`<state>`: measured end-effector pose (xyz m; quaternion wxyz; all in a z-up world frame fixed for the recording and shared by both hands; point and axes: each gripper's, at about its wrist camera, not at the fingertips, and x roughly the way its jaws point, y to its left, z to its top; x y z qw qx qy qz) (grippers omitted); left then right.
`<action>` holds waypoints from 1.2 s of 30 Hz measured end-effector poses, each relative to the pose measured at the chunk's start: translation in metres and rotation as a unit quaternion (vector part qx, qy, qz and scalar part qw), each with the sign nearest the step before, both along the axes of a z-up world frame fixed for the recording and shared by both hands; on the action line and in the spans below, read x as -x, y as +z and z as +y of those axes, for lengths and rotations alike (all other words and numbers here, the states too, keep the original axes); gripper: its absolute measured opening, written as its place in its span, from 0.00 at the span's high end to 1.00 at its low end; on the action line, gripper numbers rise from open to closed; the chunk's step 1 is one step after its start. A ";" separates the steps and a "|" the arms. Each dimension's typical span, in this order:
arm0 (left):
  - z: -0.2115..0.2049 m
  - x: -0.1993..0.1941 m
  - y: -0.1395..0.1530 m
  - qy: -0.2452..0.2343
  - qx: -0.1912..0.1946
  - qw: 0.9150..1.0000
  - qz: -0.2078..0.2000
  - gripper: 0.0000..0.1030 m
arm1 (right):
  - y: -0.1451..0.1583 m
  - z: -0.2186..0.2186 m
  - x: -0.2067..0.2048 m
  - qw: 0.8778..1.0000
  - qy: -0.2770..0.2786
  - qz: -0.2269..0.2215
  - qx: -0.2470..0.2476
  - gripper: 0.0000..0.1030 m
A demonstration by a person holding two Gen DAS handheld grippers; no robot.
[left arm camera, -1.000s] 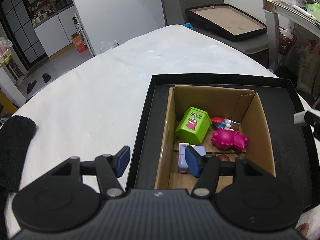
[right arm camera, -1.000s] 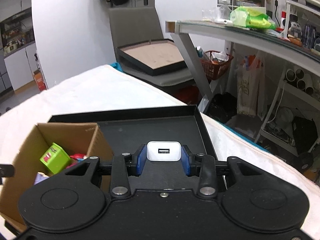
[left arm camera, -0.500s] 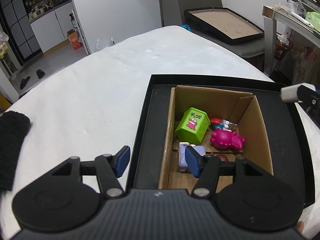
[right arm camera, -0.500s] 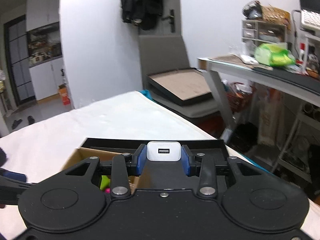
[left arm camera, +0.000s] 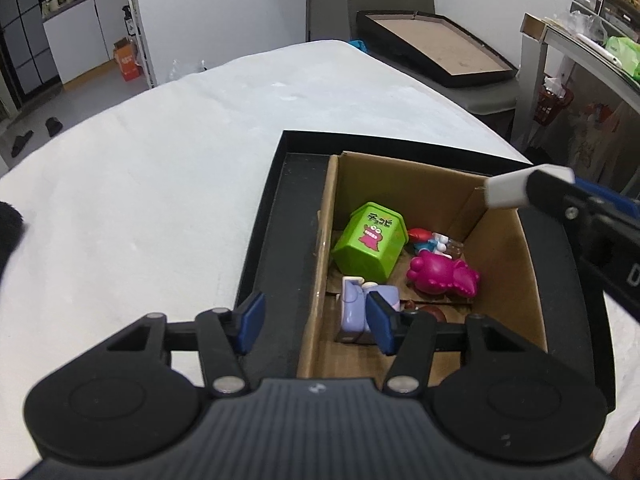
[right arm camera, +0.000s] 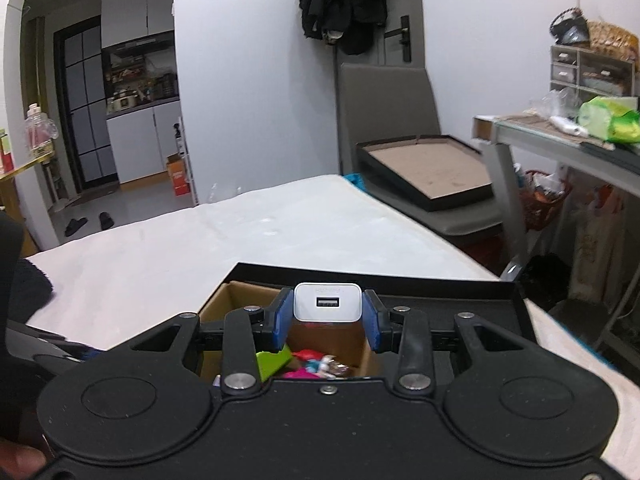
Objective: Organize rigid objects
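Observation:
An open cardboard box (left arm camera: 400, 184) sits inside a shallow black tray (left arm camera: 280, 216). In it lie a green toy box (left arm camera: 370, 248), a magenta toy (left arm camera: 442, 274), a lilac toy (left arm camera: 354, 308) and a small red and blue figure (left arm camera: 430, 240). My left gripper (left arm camera: 315, 322) hovers low over the box's left wall. That wall is between its jaws, which are closing, but the pads do not touch it. My right gripper (right arm camera: 326, 314) is shut on a white USB charger (right arm camera: 327, 302), held above the box's far right corner (left arm camera: 508, 192).
The tray rests on a white-covered table (left arm camera: 160, 160). A black cloth (left arm camera: 8, 232) lies at the table's left edge. Beyond the table stands a grey chair bearing another black tray (right arm camera: 428, 168), and a cluttered desk (right arm camera: 560, 140) is to the right.
My right gripper has carried the charger leftward and upward, from over the tray's right side to above the box. The left gripper's jaws have narrowed a little and it has sunk slightly.

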<state>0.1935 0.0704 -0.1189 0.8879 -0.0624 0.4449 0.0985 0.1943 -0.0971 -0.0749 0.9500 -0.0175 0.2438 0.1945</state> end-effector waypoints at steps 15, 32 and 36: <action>0.015 0.000 -0.015 -0.007 0.049 0.999 -0.010 0.91 | -0.026 0.037 -0.010 0.997 0.029 0.073 -0.005 0.65; 0.021 0.001 0.006 -0.003 0.056 0.998 0.014 0.87 | -0.014 0.014 0.000 0.997 -0.008 0.082 0.005 0.59; 0.019 0.009 0.021 -0.009 0.050 0.999 0.011 0.77 | -0.001 -0.015 0.005 0.995 -0.018 0.092 -0.028 0.53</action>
